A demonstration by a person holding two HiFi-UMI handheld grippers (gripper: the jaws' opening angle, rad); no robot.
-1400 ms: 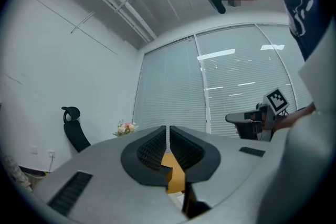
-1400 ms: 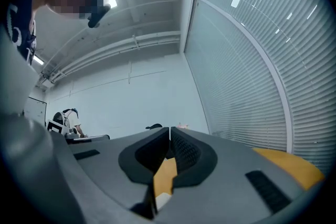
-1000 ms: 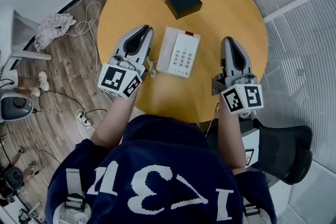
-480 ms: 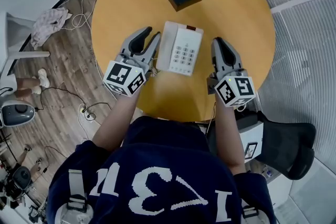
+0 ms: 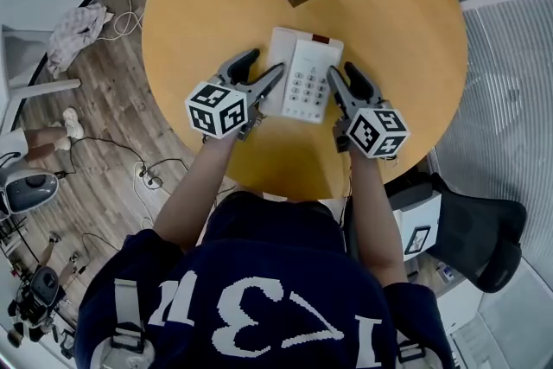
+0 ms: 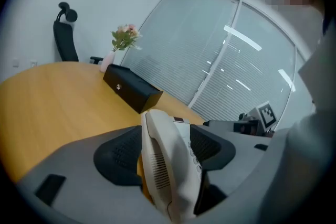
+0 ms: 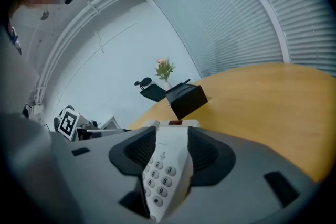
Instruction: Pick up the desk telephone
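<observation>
My left gripper and right gripper, jaws just opened and not yet clamping, straddle the desk telephone's two sides, presumably for a balanced lift.

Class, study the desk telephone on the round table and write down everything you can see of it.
The desk telephone is cream-white, plastic-looking, lying flat on the wooden table near the person. Its handset sits cradled on the left, round grey keypad buttons on the right, a dark-red strip at the far edge. The left claw straddles the handset side, the right claw the keypad side; both claws' jaws have just been opening, not gripping.
</observation>
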